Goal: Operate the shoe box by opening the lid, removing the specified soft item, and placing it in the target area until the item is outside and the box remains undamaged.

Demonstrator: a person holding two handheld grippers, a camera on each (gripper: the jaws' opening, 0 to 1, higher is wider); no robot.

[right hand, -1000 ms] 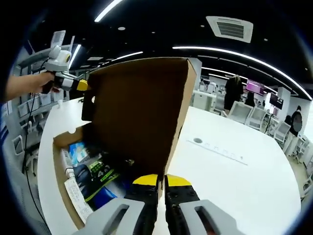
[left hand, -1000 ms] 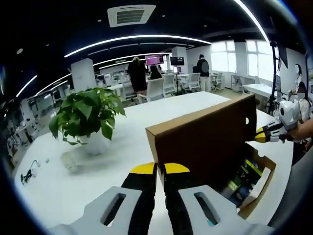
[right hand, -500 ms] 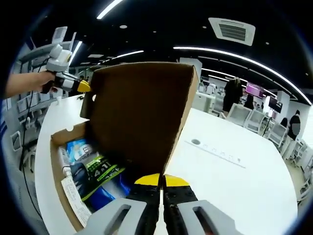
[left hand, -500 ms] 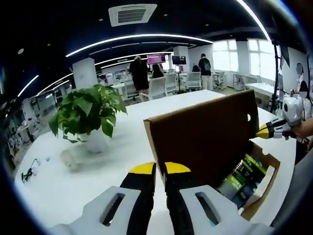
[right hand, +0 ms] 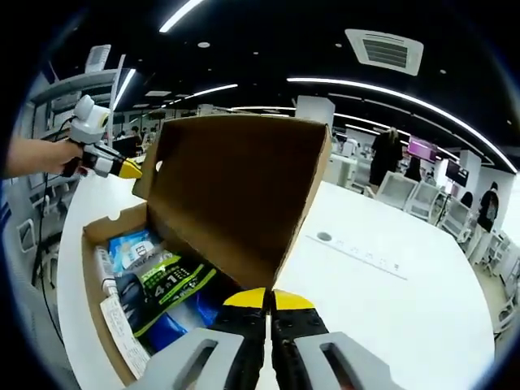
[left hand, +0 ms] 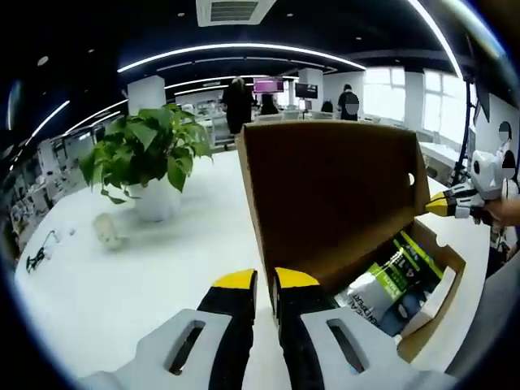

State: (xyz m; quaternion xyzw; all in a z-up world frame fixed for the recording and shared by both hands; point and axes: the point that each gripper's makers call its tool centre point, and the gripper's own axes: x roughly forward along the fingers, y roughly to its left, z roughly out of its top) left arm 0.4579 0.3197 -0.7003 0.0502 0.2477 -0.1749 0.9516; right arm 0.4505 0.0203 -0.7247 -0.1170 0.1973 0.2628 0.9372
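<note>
**Cardboard lid tilted up, both grippers pinching its corners**

In the left gripper view, the left gripper [left hand: 265,281] rises from the bottom with its black, yellow-tipped jaws brought together on the near corner of the brown cardboard lid [left hand: 333,195] of the open brown shoe box [left hand: 443,296]. The lid stands tilted up over the box, with its inner side facing the camera. Inside the box lies a soft packet with a green and white label [left hand: 388,272], next to other packed goods that are hard to tell apart. At the right edge the right gripper [left hand: 443,205] comes in, held by a person's hand [left hand: 504,211]; its yellow tip touches the far corner of the lid. The box stands on a white table [left hand: 122,276]. On this table, well apart from the box, are a green leafy plant in a white pot [left hand: 146,162] and a small pale object [left hand: 106,231] near it.

In the right gripper view, the right gripper [right hand: 268,301] has its yellow-tipped jaws closed on the lid [right hand: 236,187] at its lower corner. The box [right hand: 93,301] is open on the left, and the green and white packet [right hand: 171,280] rests inside, beside a blue packet [right hand: 130,248] and a white paper strip [right hand: 122,333] along the wall. The left gripper [right hand: 122,166] touches the opposite corner of the lid, but from here I cannot tell how its jaws stand.
</note>
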